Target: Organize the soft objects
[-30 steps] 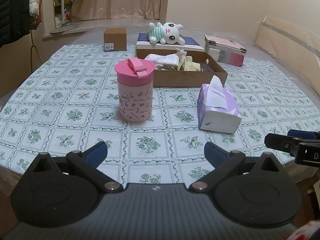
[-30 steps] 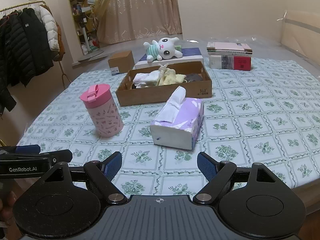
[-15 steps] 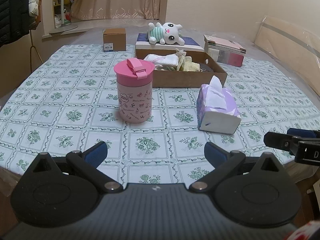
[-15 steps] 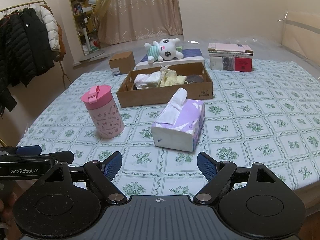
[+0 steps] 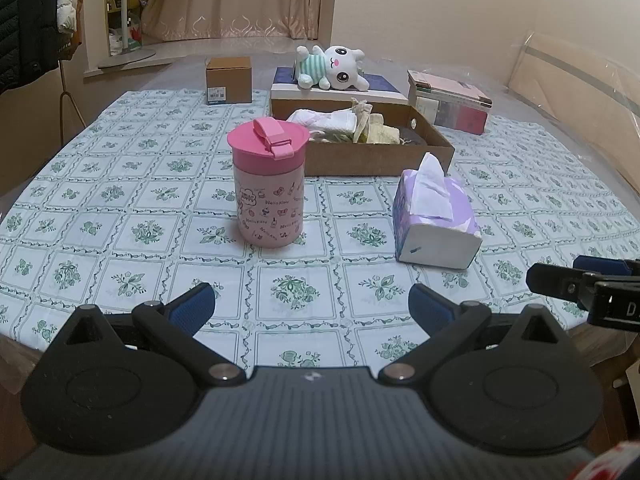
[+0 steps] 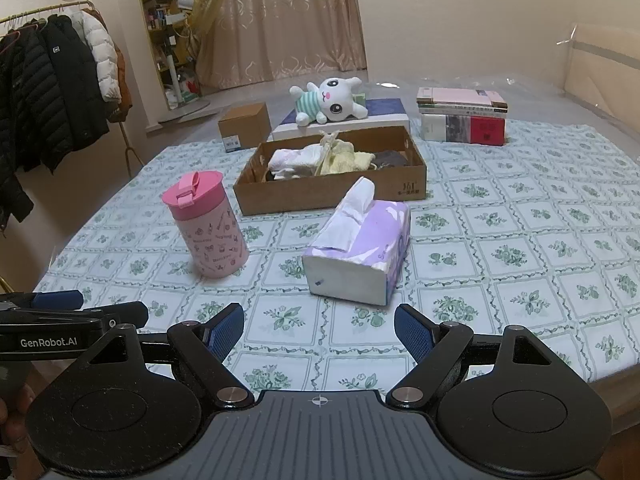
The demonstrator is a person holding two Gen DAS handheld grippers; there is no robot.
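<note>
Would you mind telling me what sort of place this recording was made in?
Most likely a room in a home: a clothes rack of coats, floor-length curtains, and a round table with a floral tablecloth.

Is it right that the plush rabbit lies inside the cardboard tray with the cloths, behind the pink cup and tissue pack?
Not quite. The rabbit lies on a flat box behind the tray, not in it; the right wrist view shows this. The rest holds.

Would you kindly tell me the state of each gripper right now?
Left gripper: open, holding nothing.
Right gripper: open, holding nothing.
</note>
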